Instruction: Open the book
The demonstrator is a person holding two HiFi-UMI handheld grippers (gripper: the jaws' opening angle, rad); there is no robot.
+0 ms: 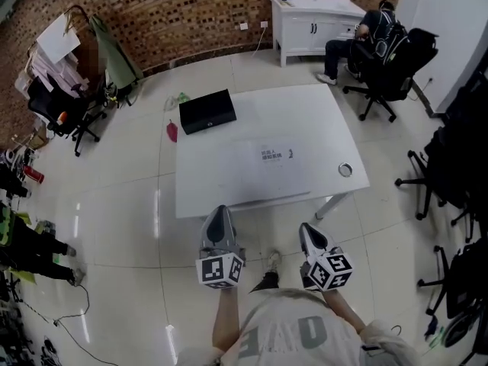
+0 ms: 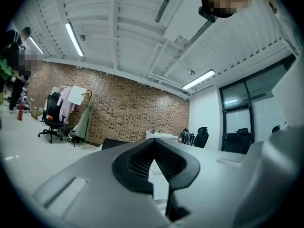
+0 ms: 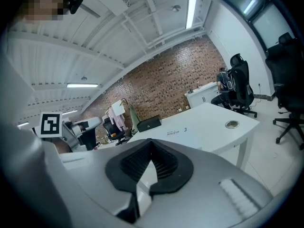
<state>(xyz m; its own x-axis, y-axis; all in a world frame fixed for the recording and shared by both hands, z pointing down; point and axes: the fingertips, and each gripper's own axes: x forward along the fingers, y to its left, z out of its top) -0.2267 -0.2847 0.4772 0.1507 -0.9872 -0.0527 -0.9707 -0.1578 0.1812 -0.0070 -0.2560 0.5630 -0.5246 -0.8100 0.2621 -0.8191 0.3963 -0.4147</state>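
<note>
Book [image 1: 276, 155] on table [image 1: 221, 185], well beyond L hand-held gripper [image 1: 219, 213], R hand-held gripper [image 1: 309, 231].

The white rectangular worktop [image 1: 320, 120] is seen plain, broken only by a small dark-printed label [image 1: 276, 154] and a black rectangular slab [image 1: 207, 110], possibly the book. The grey plastic left tool [image 1: 219, 212] and right tool [image 1: 309, 231] are marked with black-and-white square patterns. The red-brown brick wall [image 1: 191, 14] is speckled darker.
</note>
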